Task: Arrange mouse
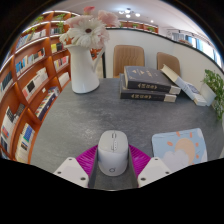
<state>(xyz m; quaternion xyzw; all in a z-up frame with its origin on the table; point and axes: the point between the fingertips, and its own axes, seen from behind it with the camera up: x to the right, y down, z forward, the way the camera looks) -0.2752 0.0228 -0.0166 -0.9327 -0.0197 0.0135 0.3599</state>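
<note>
No text, label, brand or number can be read. The books (pixel 150 85) stacked on the table (pixel 70 125) show pale marks on their spines, too small to make out. The spines on the shelves (pixel 30 80) are likewise illegible. The mouse (pixel 112 154) between the fingers bears no legible mark, and the printed mat (pixel 185 148) shows only a picture.

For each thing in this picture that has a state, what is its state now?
mouse: upright, between the gripper's fingers
gripper: shut on the mouse
vase: upright, holding flowers
books: closed, stacked flat
mouse pad: flat on table, bare
</note>
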